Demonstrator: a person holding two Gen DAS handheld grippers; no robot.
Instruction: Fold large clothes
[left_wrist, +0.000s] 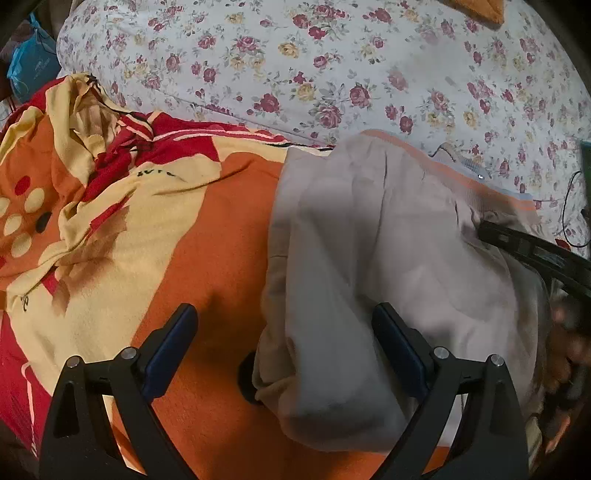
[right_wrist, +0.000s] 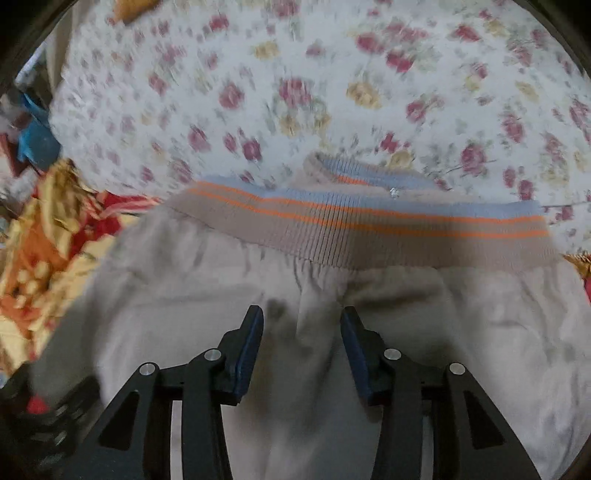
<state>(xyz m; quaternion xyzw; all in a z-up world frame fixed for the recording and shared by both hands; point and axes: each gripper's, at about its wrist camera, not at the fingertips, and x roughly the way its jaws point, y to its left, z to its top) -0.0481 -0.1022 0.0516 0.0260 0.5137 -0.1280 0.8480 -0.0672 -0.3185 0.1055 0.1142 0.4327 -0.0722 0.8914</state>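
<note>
A beige garment (left_wrist: 388, 236) with a ribbed band of beige, orange and blue stripes (right_wrist: 369, 221) lies folded over on the bed. My left gripper (left_wrist: 284, 314) is open, its fingers straddling the garment's left edge just above it. My right gripper (right_wrist: 302, 317) is open, with a fold of the beige cloth (right_wrist: 306, 332) bunched between its fingers just below the striped band. In the left wrist view the right gripper's black finger (left_wrist: 532, 251) pokes into the cloth from the right.
An orange, yellow and red blanket (left_wrist: 110, 206) lies under and left of the garment. A floral sheet (left_wrist: 332, 66) covers the bed beyond. A blue bag (left_wrist: 29, 66) sits at the far left. Dark cables (left_wrist: 569, 206) lie at the right edge.
</note>
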